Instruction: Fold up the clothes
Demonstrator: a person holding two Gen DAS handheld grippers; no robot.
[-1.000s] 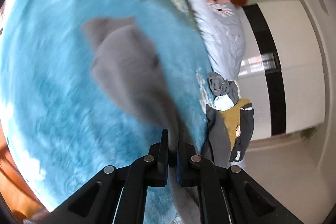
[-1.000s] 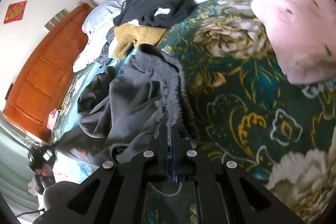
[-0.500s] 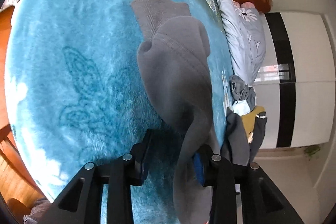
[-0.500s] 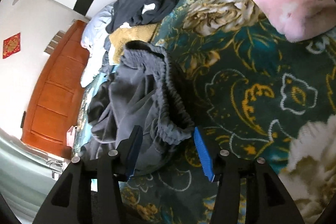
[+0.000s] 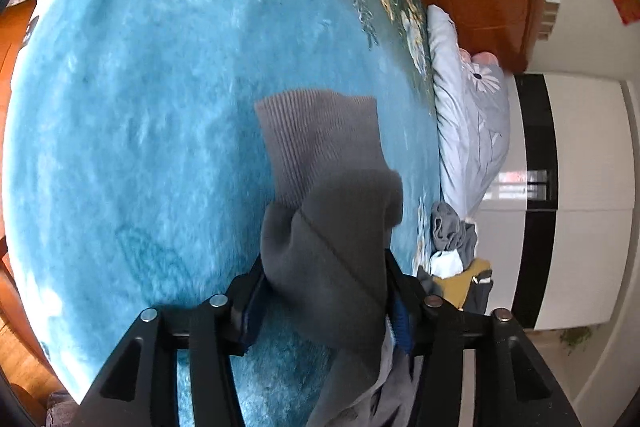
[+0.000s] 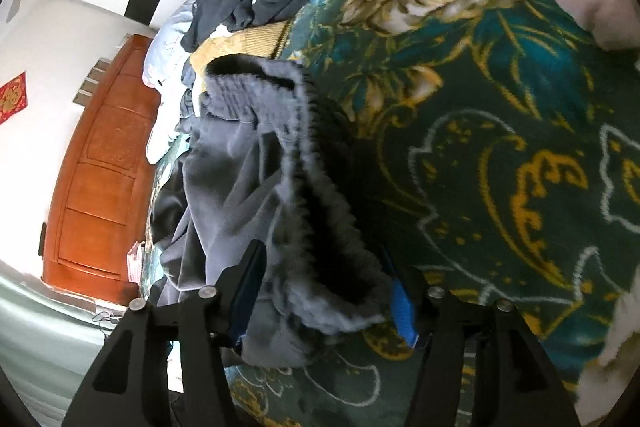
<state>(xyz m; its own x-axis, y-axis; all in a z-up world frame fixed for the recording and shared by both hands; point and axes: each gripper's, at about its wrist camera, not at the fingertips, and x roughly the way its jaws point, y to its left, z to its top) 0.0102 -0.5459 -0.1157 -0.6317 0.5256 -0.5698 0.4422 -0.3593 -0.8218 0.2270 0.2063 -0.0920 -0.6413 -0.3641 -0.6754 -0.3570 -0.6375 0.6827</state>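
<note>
Both grippers stand spread wide over the bed (image 5: 132, 147): left gripper (image 5: 324, 301) straddles the grey trousers' (image 5: 332, 251) cuff (image 5: 316, 135), right gripper (image 6: 324, 293) their waistband (image 6: 320, 227).

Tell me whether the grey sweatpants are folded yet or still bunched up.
Still bunched. The grey sweatpants lie crumpled on the floral blanket, waistband gaping between the open right tongs; no flat fold shows.

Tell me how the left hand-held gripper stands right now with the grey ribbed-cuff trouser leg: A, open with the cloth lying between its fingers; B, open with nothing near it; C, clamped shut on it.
A: the left hand-held gripper is spread wide, the grey ribbed-cuff trouser leg lying loose between its fingers.
</note>
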